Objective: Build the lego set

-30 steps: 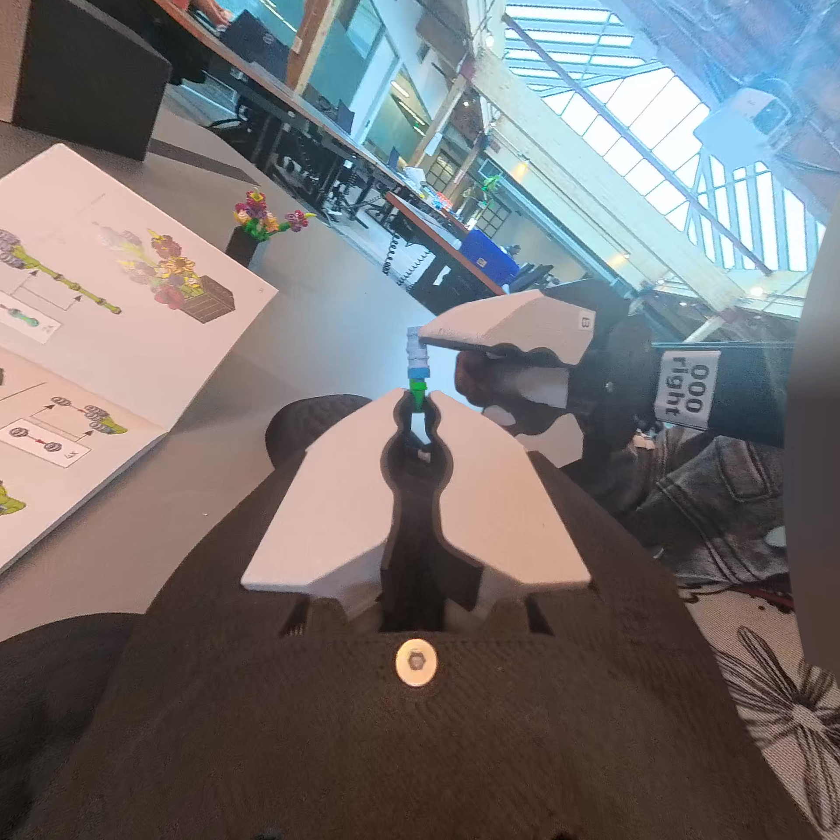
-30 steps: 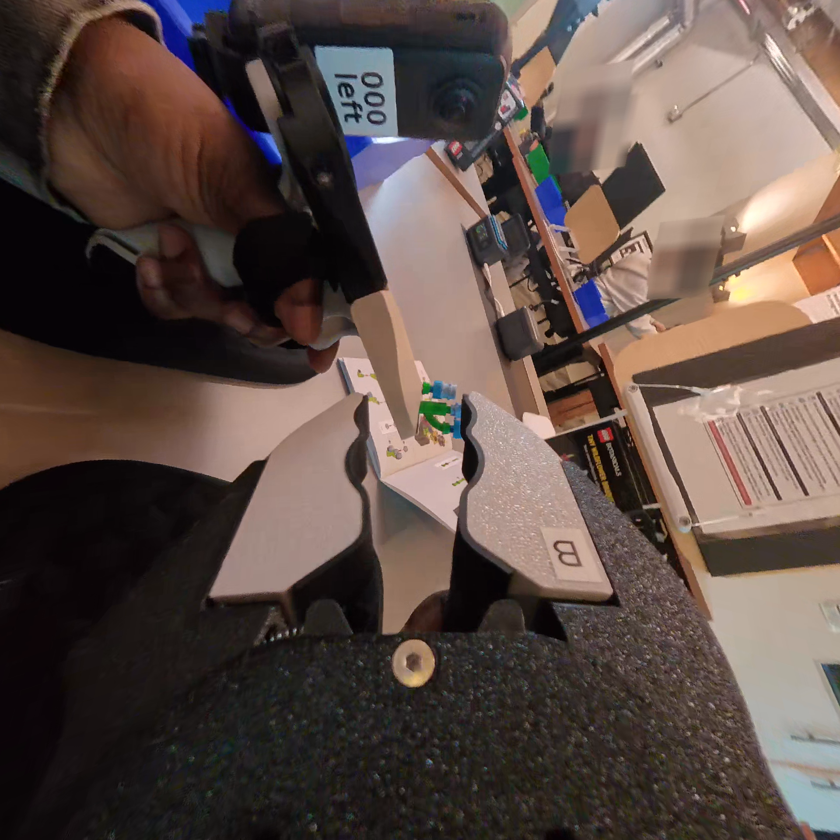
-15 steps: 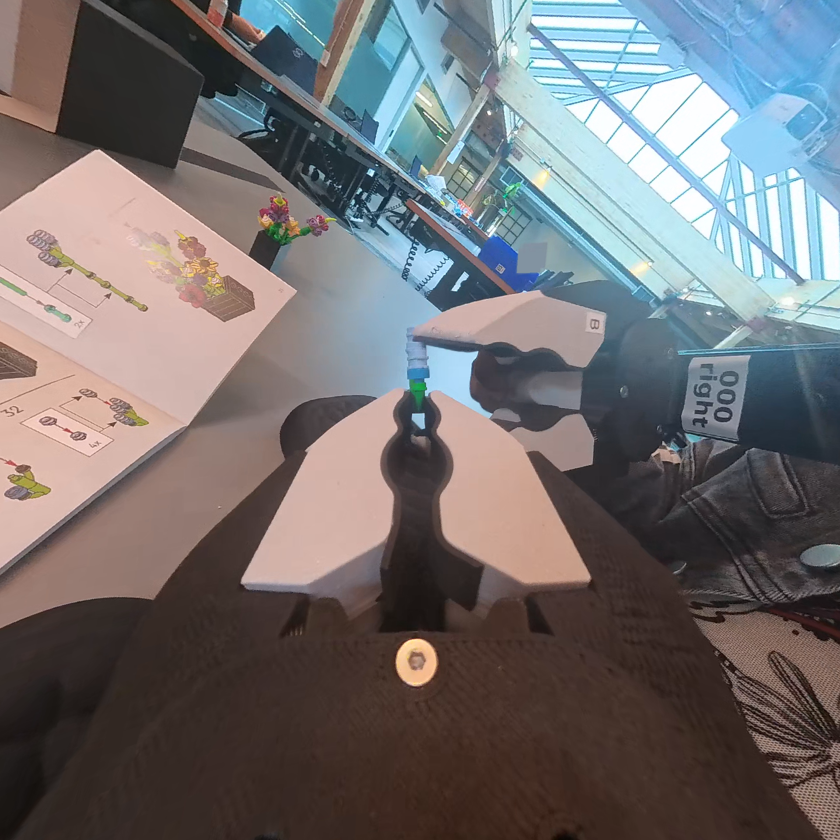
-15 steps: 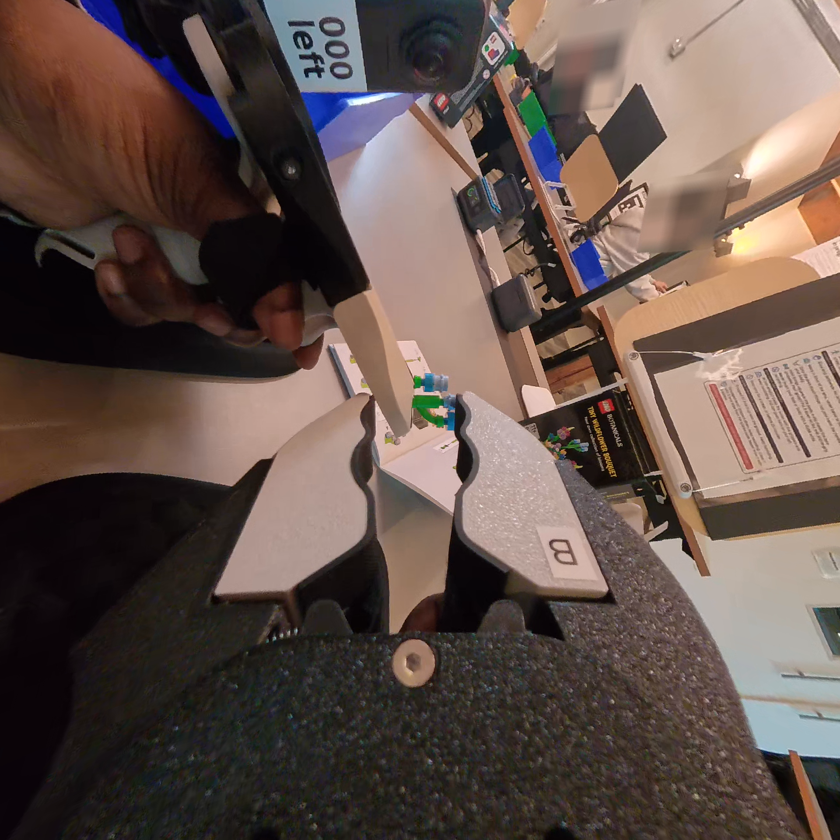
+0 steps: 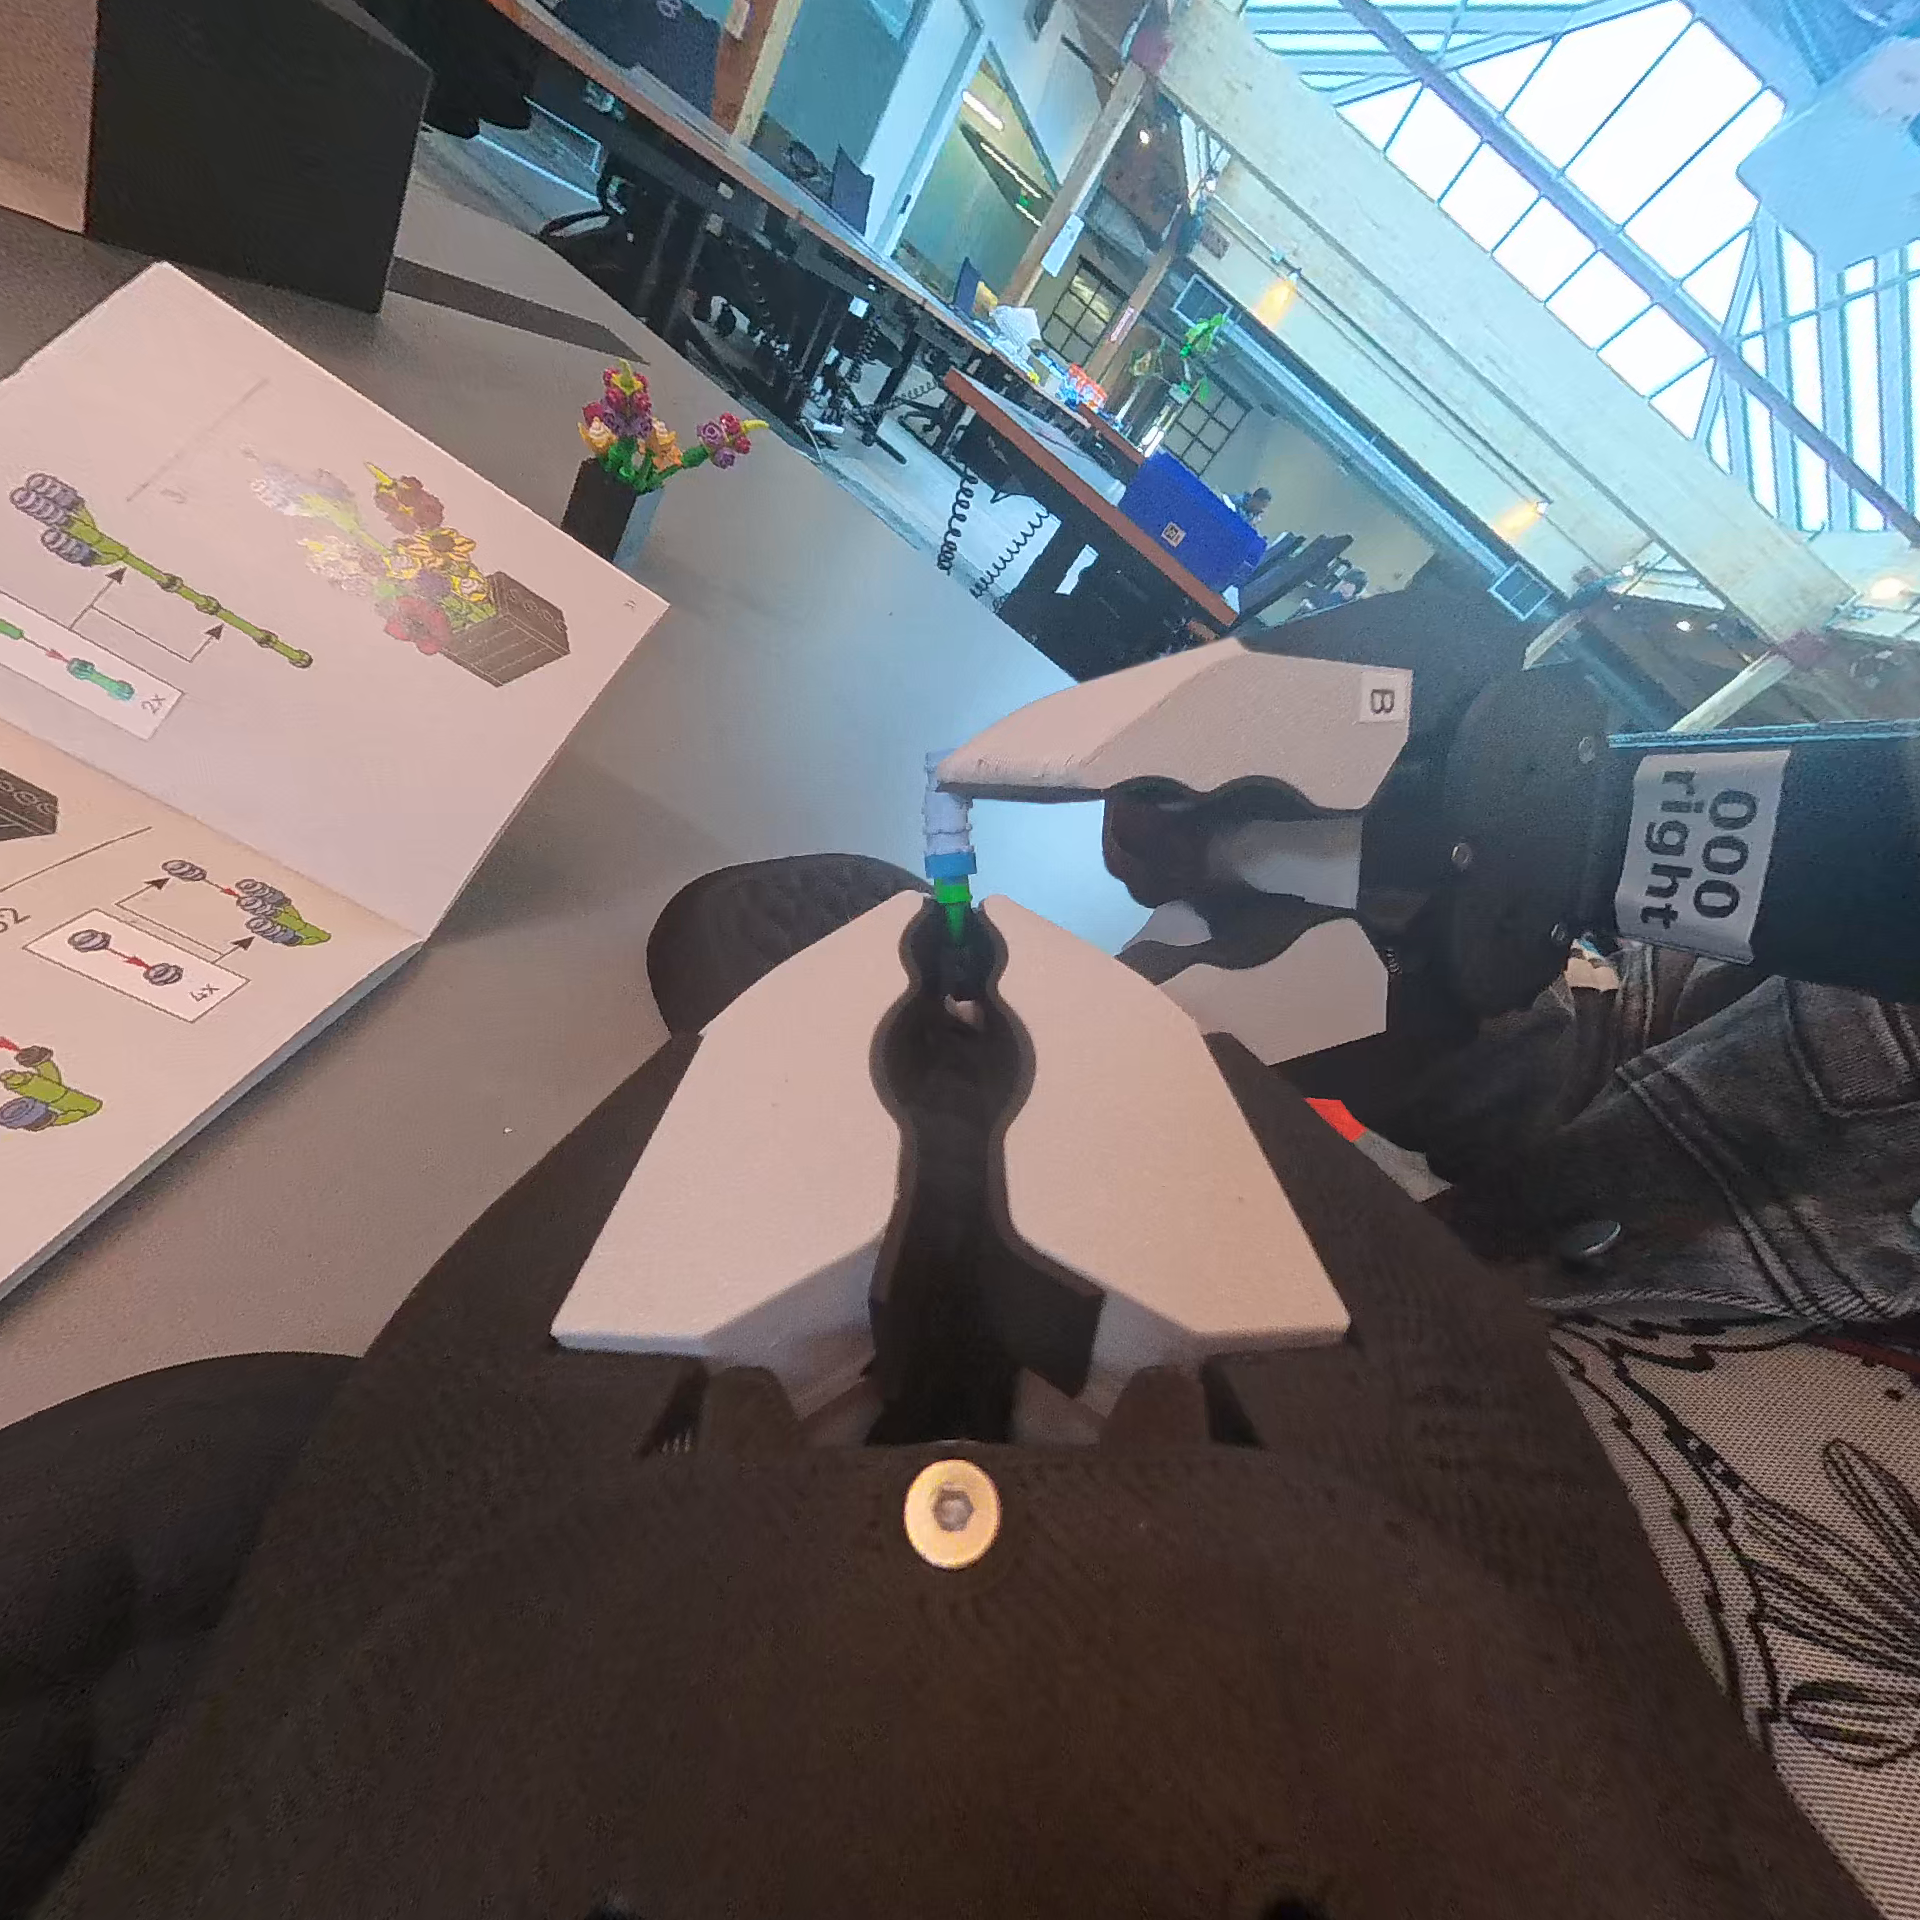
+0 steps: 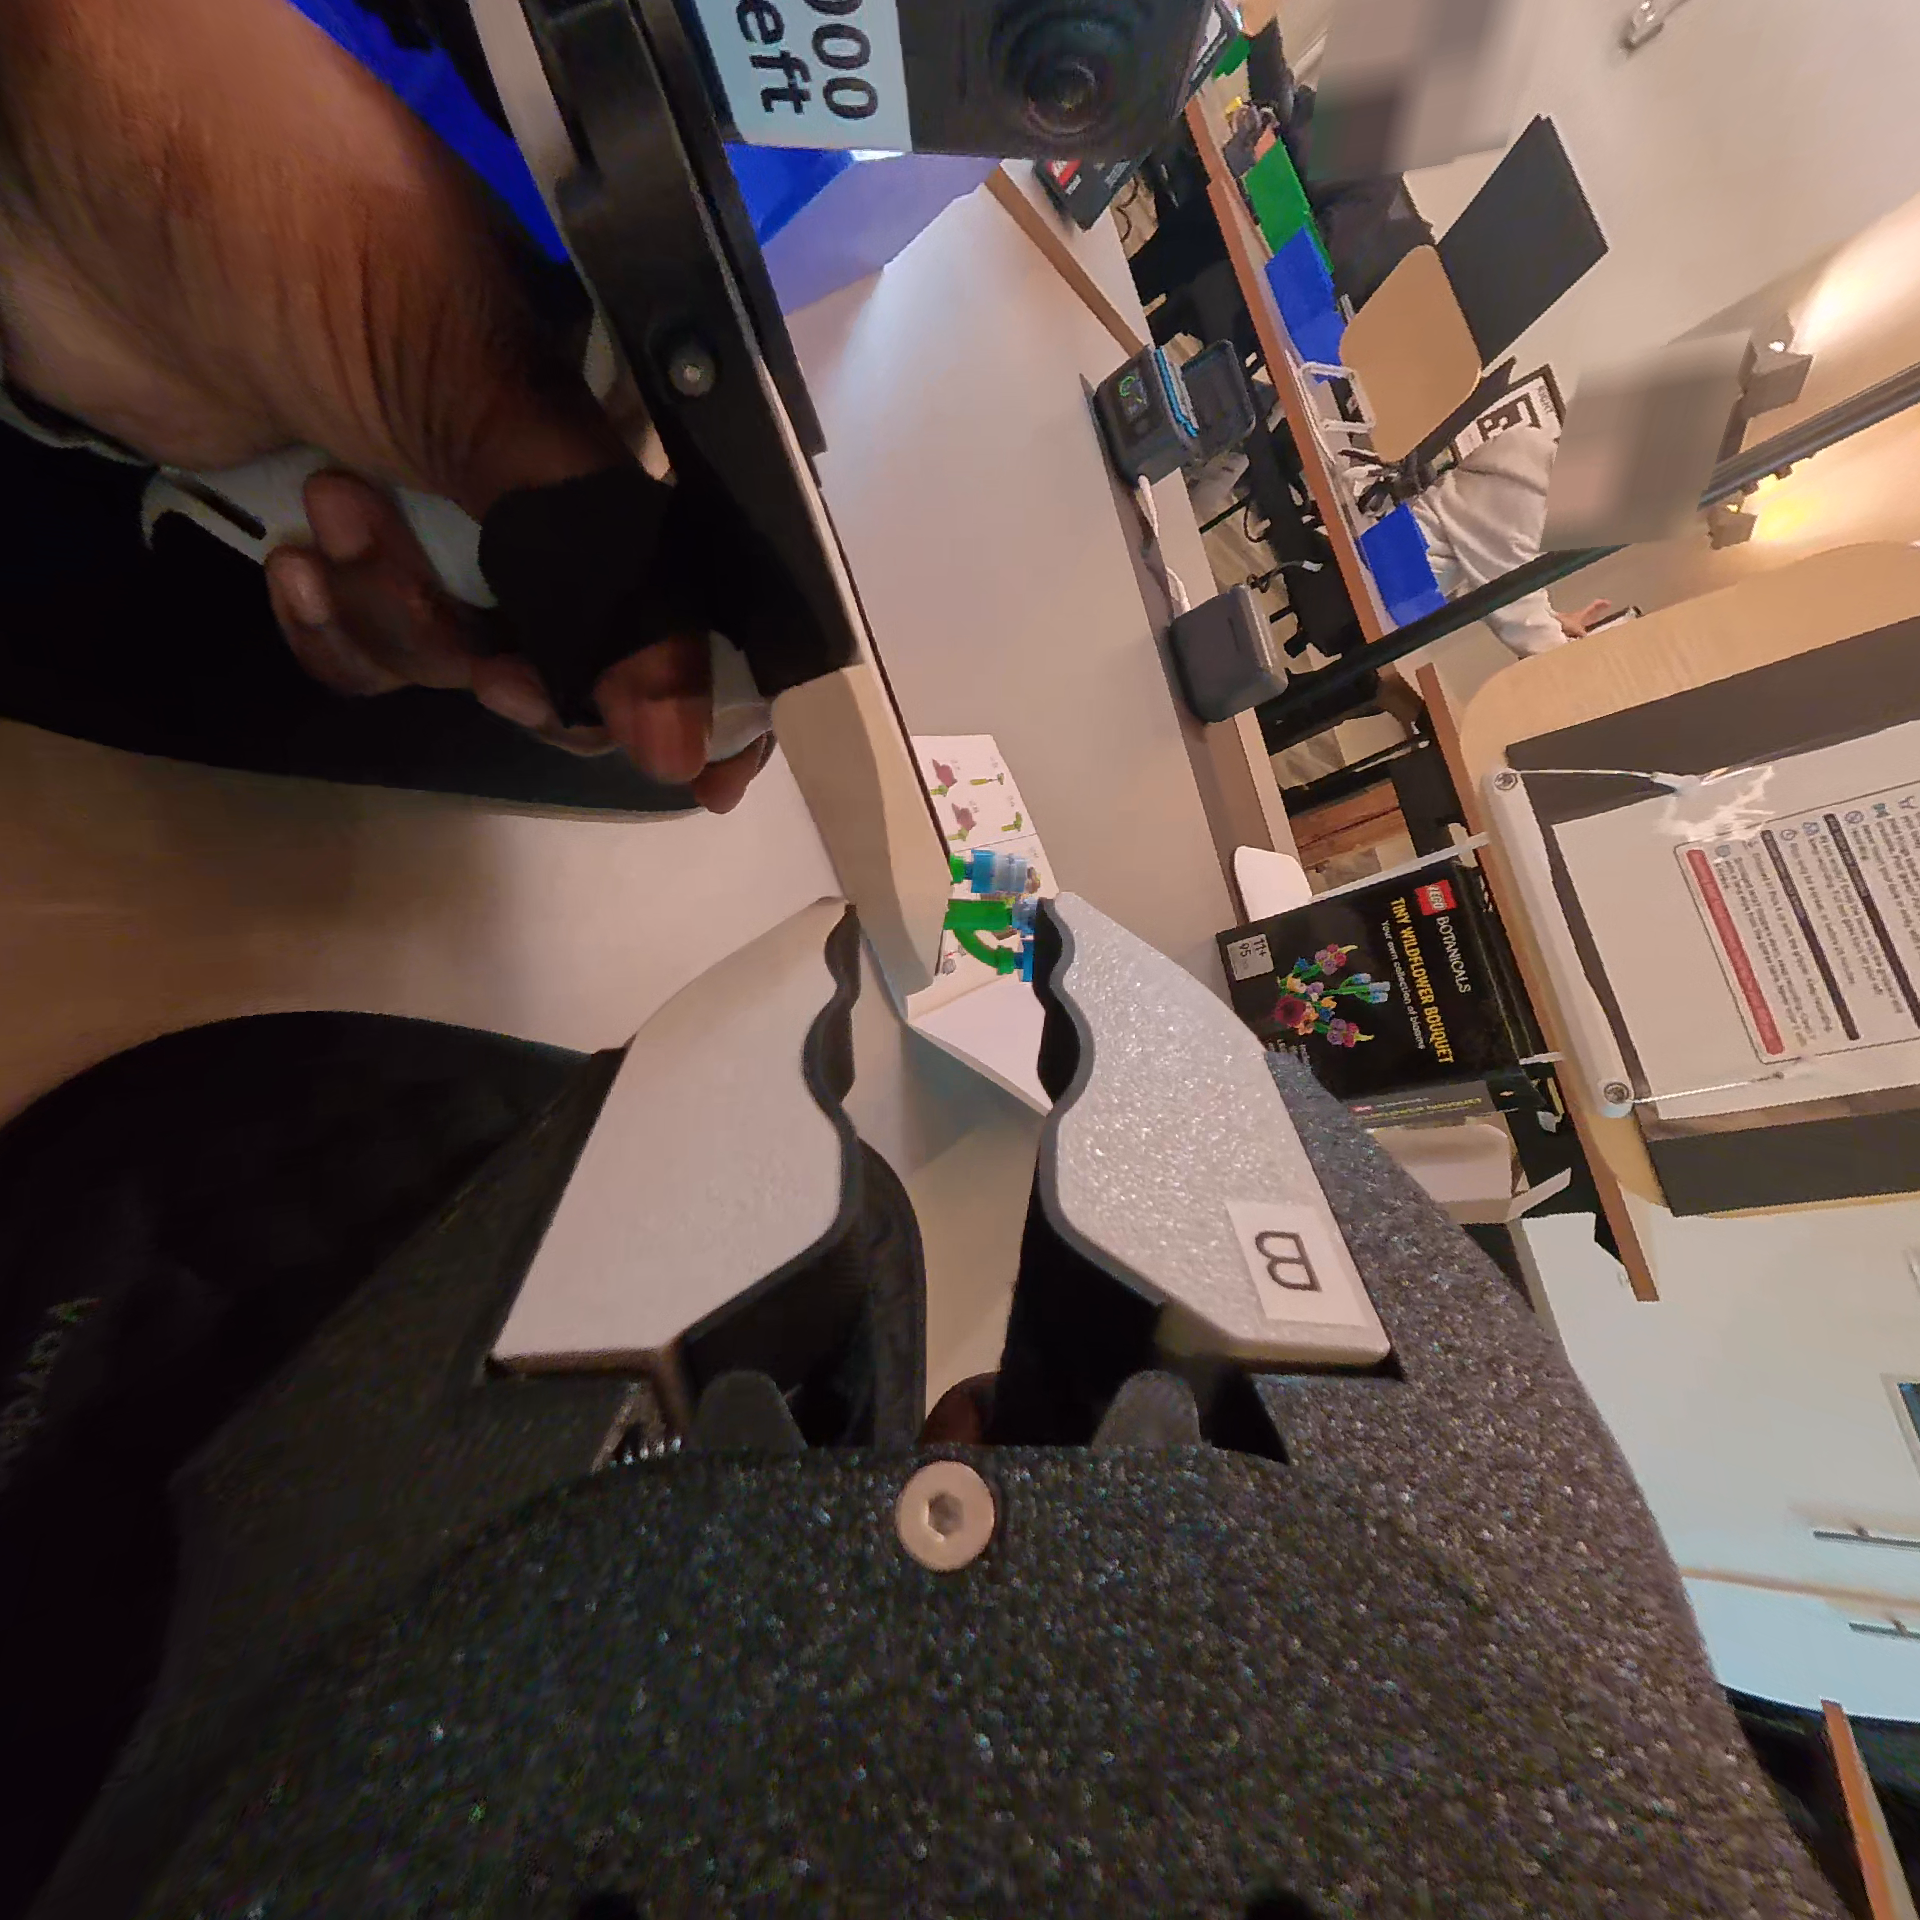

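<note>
My left gripper (image 5: 954,906) is shut on a small green stem (image 5: 951,920) that carries a blue piece (image 5: 951,864) and a white piece (image 5: 945,816) stacked on top. My right gripper (image 5: 1039,857) comes in from the right with its jaws apart. Its upper fingertip (image 5: 961,771) rests on top of the white piece. In the right wrist view my right gripper (image 6: 945,925) is open. The left gripper's finger (image 6: 883,831) and the green and blue flower stem (image 6: 987,914) lie between its tips. A hand (image 6: 260,312) holds the left gripper.
An open instruction booklet (image 5: 260,675) lies on the grey table (image 5: 810,675) at left. A built flower pot model (image 5: 634,468) stands behind it, beside a black box (image 5: 249,135). The set's black box (image 6: 1382,987) stands at right in the right wrist view. My two grippers' fingertips are within a few centimetres of each other. The built flower pot model (image 5: 634,468) is about equally far from each gripper, around 30 cm.
Both grippers have shifted slightly together. The left gripper's finger sits deeper between the right jaws. The right fingertip stays on top of the stack.
</note>
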Motion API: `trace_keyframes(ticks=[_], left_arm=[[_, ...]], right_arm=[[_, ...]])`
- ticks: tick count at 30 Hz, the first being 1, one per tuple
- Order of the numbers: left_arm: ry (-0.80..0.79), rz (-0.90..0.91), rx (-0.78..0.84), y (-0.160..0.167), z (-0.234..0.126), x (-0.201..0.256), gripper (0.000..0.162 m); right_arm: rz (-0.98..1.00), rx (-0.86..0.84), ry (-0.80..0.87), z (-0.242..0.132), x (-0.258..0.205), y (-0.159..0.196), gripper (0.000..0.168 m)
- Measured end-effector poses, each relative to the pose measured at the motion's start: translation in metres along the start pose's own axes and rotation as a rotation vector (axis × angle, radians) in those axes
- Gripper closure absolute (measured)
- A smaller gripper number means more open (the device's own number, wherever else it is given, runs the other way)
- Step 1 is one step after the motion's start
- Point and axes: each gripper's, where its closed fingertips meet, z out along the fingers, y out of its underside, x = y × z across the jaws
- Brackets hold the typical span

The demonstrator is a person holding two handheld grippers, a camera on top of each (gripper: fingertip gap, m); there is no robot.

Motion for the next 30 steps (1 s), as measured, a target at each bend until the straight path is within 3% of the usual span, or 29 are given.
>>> trace_keyframes(ticks=[18,20,24,25,27,30], left_arm=[[-0.033,0.057,0.026,0.000,-0.002,0.000,0.157],[-0.016,0.071,0.037,-0.004,-0.002,0.003,0.157],[-0.023,0.132,0.023,-0.003,-0.001,0.006,0.156],[-0.014,0.132,0.017,-0.002,-0.001,0.007,0.156],[0.005,0.125,0.011,-0.002,-0.001,0.008,0.157],[0.028,0.121,0.006,-0.001,0.000,0.010,0.157]], right_arm=[[0.134,0.016,-0.007,-0.001,-0.002,-0.001,0.135],[0.215,0.056,-0.069,-0.007,0.001,-0.005,0.133],[0.592,0.129,-0.313,-0.038,0.011,0.011,0.128],[0.682,0.105,-0.411,-0.047,0.006,0.023,0.132],[0.812,0.046,-0.534,-0.056,-0.004,0.052,0.158],[0.832,-0.006,-0.588,-0.052,-0.016,0.084,0.167]])
